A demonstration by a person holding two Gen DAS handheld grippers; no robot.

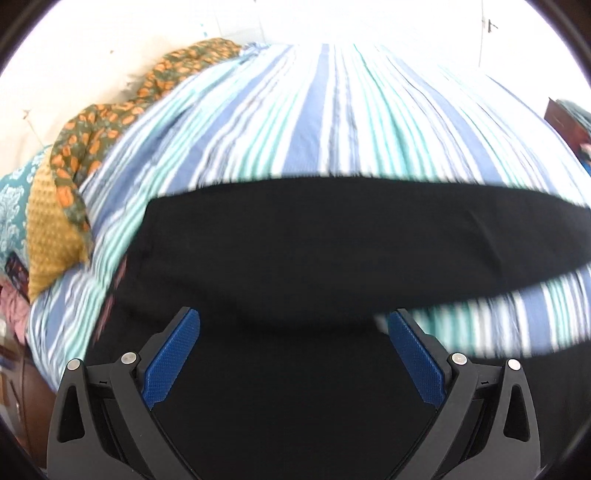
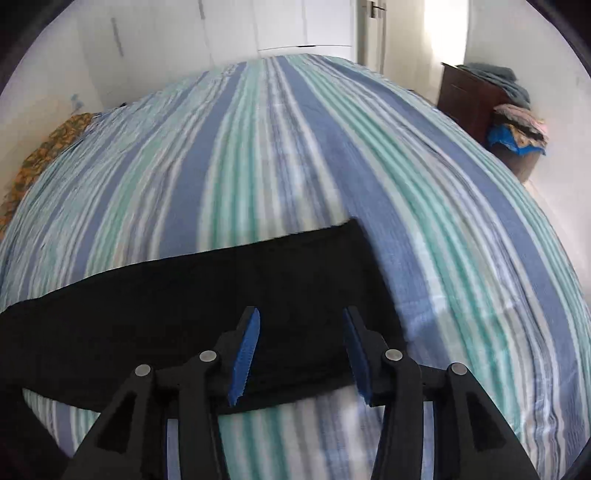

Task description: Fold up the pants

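Black pants point(image 1: 314, 240) lie flat as a long dark band across a bed with a blue, teal and white striped sheet point(image 1: 332, 110). My left gripper point(image 1: 293, 314) hovers over the pants near their wider left part, its blue pads point(image 1: 173, 358) spread wide with nothing gripped. In the right wrist view the pants point(image 2: 184, 295) end in a straight edge at the right. My right gripper point(image 2: 301, 310) is above that end, jaws partly apart, pads point(image 2: 245, 354) not pressing on the cloth. Both views are motion-blurred.
An orange floral cloth point(image 1: 110, 118), a mustard pillow point(image 1: 48, 236) and a teal patterned cloth point(image 1: 11, 206) line the bed's left edge. A dark wooden cabinet point(image 2: 469, 96) with piled clothes point(image 2: 517, 122) stands beyond the bed's right side. White wardrobe doors point(image 2: 280, 26) are behind.
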